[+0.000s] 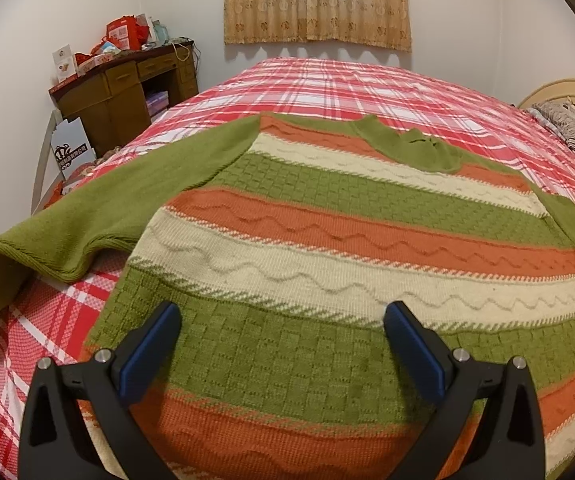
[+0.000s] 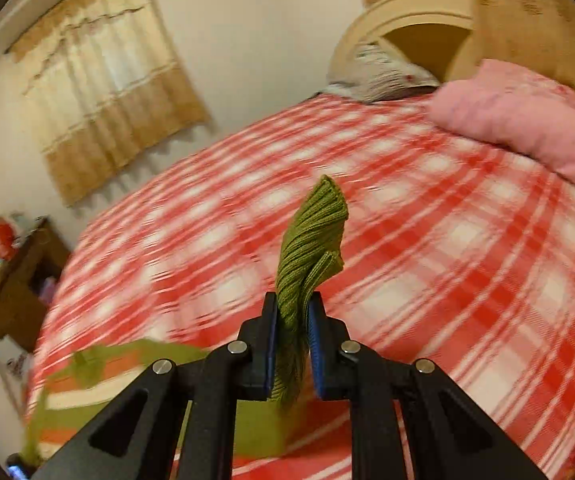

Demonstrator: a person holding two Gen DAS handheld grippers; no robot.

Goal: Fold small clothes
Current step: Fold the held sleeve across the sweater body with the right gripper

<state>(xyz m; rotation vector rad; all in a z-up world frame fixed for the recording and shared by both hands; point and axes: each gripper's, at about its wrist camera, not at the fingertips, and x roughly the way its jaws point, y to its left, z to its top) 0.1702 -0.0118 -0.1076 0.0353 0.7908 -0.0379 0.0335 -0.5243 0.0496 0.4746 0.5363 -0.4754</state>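
Sweater (image 1: pixel 327 240): striped knit, green, orange and cream bands, spread flat on the plaid bedspread (image 1: pixel 327 80), filling the centre and lower half of the left wrist view. Collar toward the upper right, one green sleeve (image 1: pixel 87 216) trailing to the left edge of the frame and drooping over the bed's side.

Left gripper (image 1: pixel 281 344): jaws wide, nothing between them, hovering above the hem end of the sweater.

Right gripper (image 2: pixel 292 344): jaws narrow, pinched on a green ribbed cuff (image 2: pixel 311 236), centre of the right wrist view; the cuff stands up past the pads and flops over. Background is motion-blurred.

Handling, as judged: thick knit, soft and limp, probably moderately heavy for clothing; it sags wherever unsupported. Not fragile, not slippery; the rough weave should hold in the pads. Ribbed cuffs, hem corners and shoulder seams look like the firmest places to take hold; a pinch mid-panel would likely bunch up.

Writing: a white card (image 1: pixel 73 148) at the left of the left wrist view, beside the desk (image 1: pixel 119 92), carries a dark emblem and a line of characters, too small to read. Red boxes (image 1: pixel 121 34) on the desk show print, illegible.
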